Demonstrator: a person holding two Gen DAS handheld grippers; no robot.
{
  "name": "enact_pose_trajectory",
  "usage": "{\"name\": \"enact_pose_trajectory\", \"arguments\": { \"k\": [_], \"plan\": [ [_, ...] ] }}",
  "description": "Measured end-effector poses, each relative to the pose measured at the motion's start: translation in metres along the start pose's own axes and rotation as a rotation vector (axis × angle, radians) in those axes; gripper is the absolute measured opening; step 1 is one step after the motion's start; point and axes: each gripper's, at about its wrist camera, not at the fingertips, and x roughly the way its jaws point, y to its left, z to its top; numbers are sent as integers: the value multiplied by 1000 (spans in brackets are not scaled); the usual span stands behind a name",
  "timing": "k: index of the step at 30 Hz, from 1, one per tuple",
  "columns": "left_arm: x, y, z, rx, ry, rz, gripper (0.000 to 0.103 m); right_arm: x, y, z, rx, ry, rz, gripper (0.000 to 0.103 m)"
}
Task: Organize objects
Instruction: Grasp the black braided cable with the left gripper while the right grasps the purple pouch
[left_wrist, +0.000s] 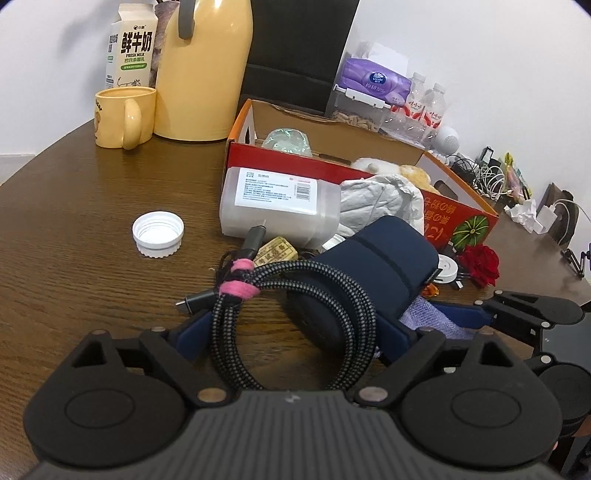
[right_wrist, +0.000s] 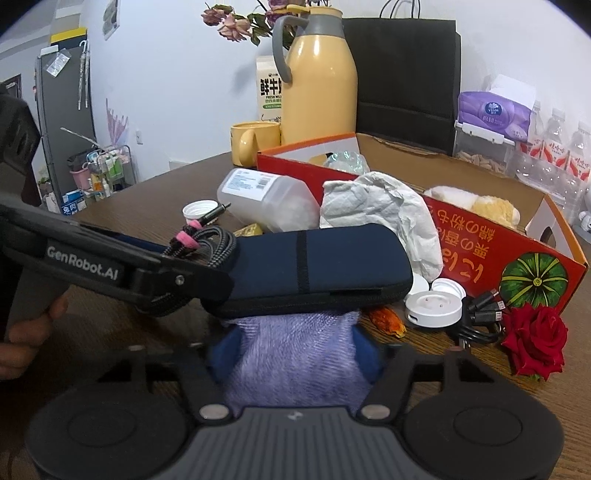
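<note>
A coiled black braided cable (left_wrist: 354, 295) bound with a pink tie (left_wrist: 236, 284) lies against a navy zip case (left_wrist: 384, 258) on the brown table. My left gripper (left_wrist: 291, 332) stands wide around the coil, its blue pads touching both sides. In the right wrist view its black frame (right_wrist: 110, 266) reaches in from the left beside the case (right_wrist: 314, 262), a hand on its handle. A purple cloth (right_wrist: 295, 354) sticks out from under the case. My right gripper (right_wrist: 295, 347) is shut on this cloth, which is bunched between the pads.
Behind the case an open red cardboard box (left_wrist: 443, 218) holds soft items. In front of it are a clear plastic container (left_wrist: 277, 203) on its side, crumpled paper (left_wrist: 380, 199) and a white cap (left_wrist: 158, 233). At the back left are a mug (left_wrist: 123, 116), jug (left_wrist: 203, 74) and milk carton (left_wrist: 133, 48). A red rose (right_wrist: 535, 339) and white puck (right_wrist: 432, 306) lie right.
</note>
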Motion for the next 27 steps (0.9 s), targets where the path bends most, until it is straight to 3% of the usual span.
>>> {"name": "enact_pose_trajectory", "arguments": {
  "k": [3, 7, 9, 14, 27],
  "plan": [
    [-1, 1, -1, -7, -4, -2, 92, -2, 1, -1, -2, -8, -2, 42],
    [-3, 2, -2, -15, -12, 2, 92, -6, 5, -3, -9, -15, -10, 34],
    [-5, 2, -3, -16, -19, 4, 92, -9, 8, -4, -12, -22, -19, 24],
    [-10, 3, -5, -21, -39, 20, 92, -21, 16, -8, -25, -72, -53, 10],
    [-51, -9, -9, 28, -90, 28, 92, -74, 14, -17, 25, -201, -106, 8]
  ]
}}
